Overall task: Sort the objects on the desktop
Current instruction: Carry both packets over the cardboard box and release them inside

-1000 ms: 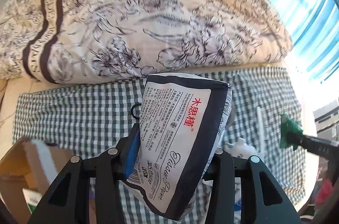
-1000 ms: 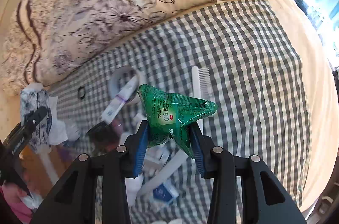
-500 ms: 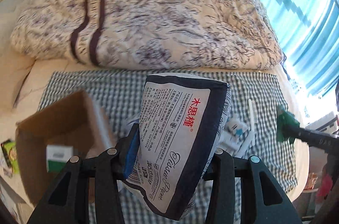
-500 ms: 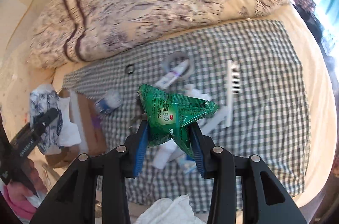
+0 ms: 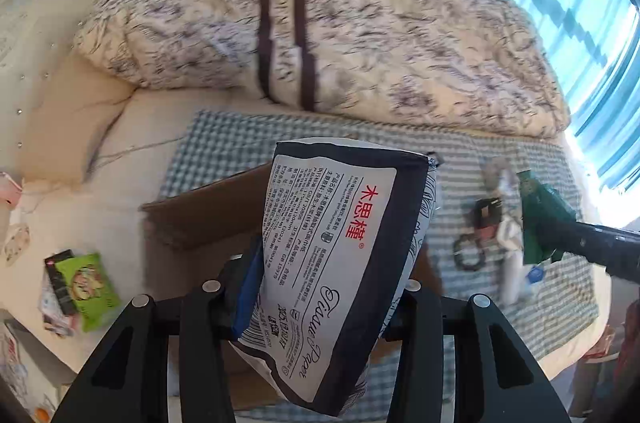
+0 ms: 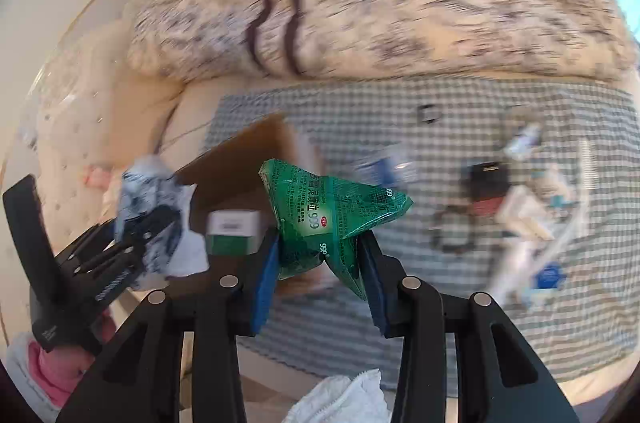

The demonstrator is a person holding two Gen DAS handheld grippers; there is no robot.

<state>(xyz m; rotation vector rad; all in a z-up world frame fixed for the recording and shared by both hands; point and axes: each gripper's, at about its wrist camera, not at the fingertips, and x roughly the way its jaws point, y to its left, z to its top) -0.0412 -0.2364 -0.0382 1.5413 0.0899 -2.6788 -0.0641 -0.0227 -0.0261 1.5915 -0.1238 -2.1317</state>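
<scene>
The work lay on a bed: a checked cloth (image 5: 224, 139) spread over the mattress, a flowered quilt (image 5: 360, 35) heaped behind it, a bright window to the right. My left tongs (image 5: 320, 287) were clamped on a tissue pack (image 5: 340, 263), held up above the open cardboard box (image 5: 208, 215). My right tongs (image 6: 318, 263) were closed on a green sachet (image 6: 328, 215), near the same box (image 6: 248, 159), where a small white-and-green carton (image 6: 232, 233) already sat.

I judged the pack light and soft; it bulged between the pads, so a grip across its middle suited it, and the slick wrapper might slide if squeezed weakly. The sachet looked thin, crinkly and nearly weightless; pinched at its lower part, it had folded into a peak.

Other clutter lay well to the right on the cloth: a comb (image 6: 586, 159), a tube (image 6: 524, 139) and blurred dark bits I could not name. Green snack packets (image 5: 86, 287) lay off the cloth to the left. What stood in the way, I thought, was mostly my own other tongs, since both hung close by one box.
</scene>
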